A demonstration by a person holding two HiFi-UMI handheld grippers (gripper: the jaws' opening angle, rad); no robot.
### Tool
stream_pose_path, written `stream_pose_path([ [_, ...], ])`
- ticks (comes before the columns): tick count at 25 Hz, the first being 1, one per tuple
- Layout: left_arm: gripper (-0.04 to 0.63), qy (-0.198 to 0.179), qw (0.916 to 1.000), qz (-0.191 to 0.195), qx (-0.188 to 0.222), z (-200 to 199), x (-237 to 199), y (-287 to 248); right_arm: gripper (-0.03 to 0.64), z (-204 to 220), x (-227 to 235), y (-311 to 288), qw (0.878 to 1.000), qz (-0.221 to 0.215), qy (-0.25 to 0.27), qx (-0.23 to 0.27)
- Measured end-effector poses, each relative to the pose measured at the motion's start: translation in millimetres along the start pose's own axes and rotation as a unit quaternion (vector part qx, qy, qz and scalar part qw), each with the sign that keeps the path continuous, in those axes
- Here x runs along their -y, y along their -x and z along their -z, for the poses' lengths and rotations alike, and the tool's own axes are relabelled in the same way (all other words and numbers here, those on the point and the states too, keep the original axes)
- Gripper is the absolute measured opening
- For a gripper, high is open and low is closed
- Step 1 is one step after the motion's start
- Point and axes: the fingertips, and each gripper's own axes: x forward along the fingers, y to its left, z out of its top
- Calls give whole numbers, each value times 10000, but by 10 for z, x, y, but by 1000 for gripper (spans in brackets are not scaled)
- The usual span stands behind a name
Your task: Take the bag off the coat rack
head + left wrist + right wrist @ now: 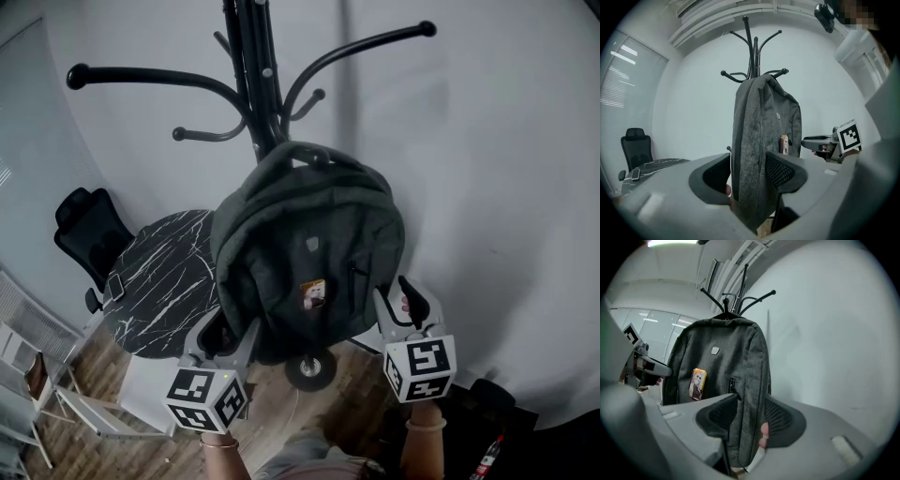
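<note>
A dark grey backpack (309, 244) hangs by its top loop from a hook of the black coat rack (251, 84), front side toward me, with a small yellow picture tag (313, 293) on it. My left gripper (228, 330) is at the bag's lower left edge and my right gripper (398, 298) at its lower right edge. In the left gripper view the bag's side (757, 140) stands between the open jaws of the left gripper (750, 174). In the right gripper view the bag's other side (740, 380) sits between the open jaws of the right gripper (747, 417).
A round black marble table (159, 281) and a black office chair (82, 230) stand to the left of the rack. The rack's round base (311, 367) is on the wooden floor below the bag. A white wall runs close behind. A white frame (56, 398) stands lower left.
</note>
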Motion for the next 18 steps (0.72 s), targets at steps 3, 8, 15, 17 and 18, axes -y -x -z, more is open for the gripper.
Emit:
stream_pose_path([
  [3, 232, -71, 9999, 31, -86, 39, -11, -51, 183, 69, 39, -74, 10000, 4, -42, -83],
  [8, 231, -118, 9997, 90, -183, 102, -29, -125, 196, 171, 82, -183, 9997, -49, -162, -196],
  [15, 230, -126, 9994, 249, -212, 142, -34, -249, 216, 253, 83, -348, 9991, -207, -264, -269],
  [17, 229, -124, 9992, 318, -218, 148, -35, -275, 219, 266, 67, -392, 9990, -242, -241, -285],
  [18, 224, -121, 9990, 361, -226, 152, -33, -289, 219, 269, 65, -410, 9990, -241, -227, -285],
])
